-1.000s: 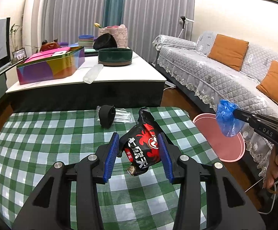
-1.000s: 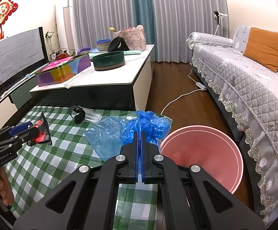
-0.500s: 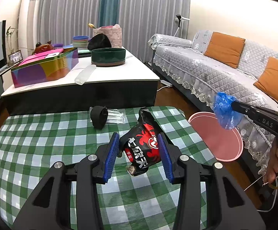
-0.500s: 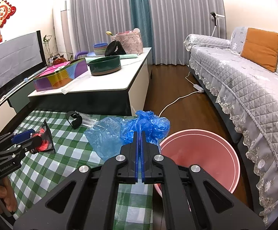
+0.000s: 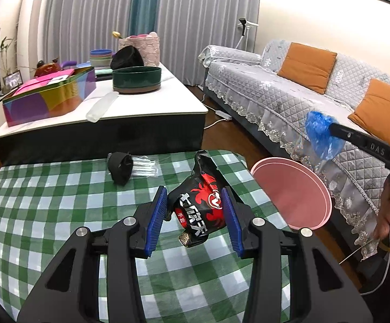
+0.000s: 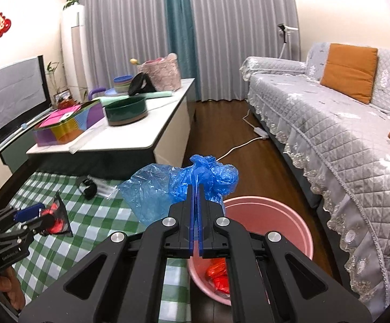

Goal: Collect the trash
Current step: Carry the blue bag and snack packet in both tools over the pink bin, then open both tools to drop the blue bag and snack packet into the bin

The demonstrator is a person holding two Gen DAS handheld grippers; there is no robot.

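My left gripper (image 5: 194,210) is shut on a black and red snack wrapper (image 5: 200,207) and holds it above the green checked tablecloth (image 5: 47,215). My right gripper (image 6: 196,188) is shut on a crumpled blue plastic bag (image 6: 184,185) and holds it over the near rim of the pink bin (image 6: 275,215). The bin stands on the floor beside the table and has red trash (image 6: 217,271) inside. From the left wrist view the blue bag (image 5: 320,134) hangs above the bin (image 5: 291,191). A black item on a clear plastic packet (image 5: 122,165) lies on the cloth.
A white coffee table (image 6: 146,132) behind carries a colourful box (image 5: 49,97), a green bowl (image 5: 137,79) and other items. A grey sofa (image 6: 329,134) with orange cushions runs along the right. A white power strip and cable (image 6: 248,137) lie on the wooden floor.
My right gripper has carried the blue bag forward over the pink bin, and the bin's inside now shows. My left gripper has stayed over the cloth with the wrapper.
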